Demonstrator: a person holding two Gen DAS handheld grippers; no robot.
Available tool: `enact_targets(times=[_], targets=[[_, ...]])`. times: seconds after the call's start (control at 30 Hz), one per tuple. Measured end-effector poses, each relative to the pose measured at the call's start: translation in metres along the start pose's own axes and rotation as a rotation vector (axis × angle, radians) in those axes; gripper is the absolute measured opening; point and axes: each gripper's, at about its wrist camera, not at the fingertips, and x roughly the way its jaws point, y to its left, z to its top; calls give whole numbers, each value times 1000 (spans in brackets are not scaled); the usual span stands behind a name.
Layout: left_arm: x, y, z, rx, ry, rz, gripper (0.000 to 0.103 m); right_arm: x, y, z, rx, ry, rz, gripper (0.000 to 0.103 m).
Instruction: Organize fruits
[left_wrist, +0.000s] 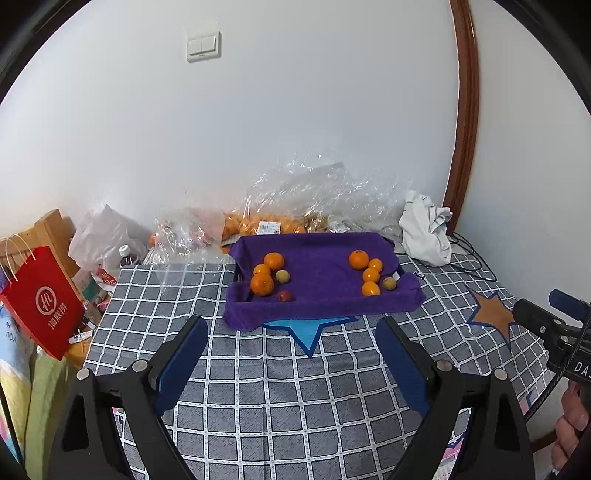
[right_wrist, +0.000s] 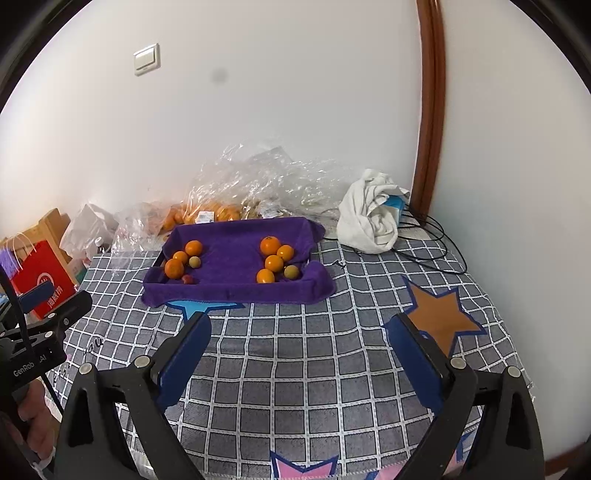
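A tray lined with a purple towel (left_wrist: 317, 310) (right_wrist: 236, 291) sits on the checked cloth against the wall. On its left side lie three oranges (left_wrist: 262, 284) (right_wrist: 174, 268), a pale yellowish fruit (left_wrist: 282, 276) (right_wrist: 195, 261) and a small red fruit (left_wrist: 283, 296) (right_wrist: 188, 279). On its right side lie several oranges (left_wrist: 359, 259) (right_wrist: 270, 246) and another pale fruit (left_wrist: 389, 283) (right_wrist: 291, 272). My left gripper (left_wrist: 291, 326) is open and empty, short of the tray's front edge. My right gripper (right_wrist: 301, 325) is open and empty, in front of the tray and to the right.
A clear plastic bag of oranges (left_wrist: 258, 225) (right_wrist: 207, 214) lies behind the tray by the wall. A crumpled white cloth (left_wrist: 424, 229) (right_wrist: 373, 218) and black cables (right_wrist: 432, 236) lie at the back right. A red paper bag (left_wrist: 40, 302) stands off the left edge.
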Motion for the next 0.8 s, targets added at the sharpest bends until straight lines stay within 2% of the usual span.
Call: enact_targets(times=[0.8], targets=[[-7,-4,1,2,-8,3,92,-13,-6,-9,4,-6,-1,96]])
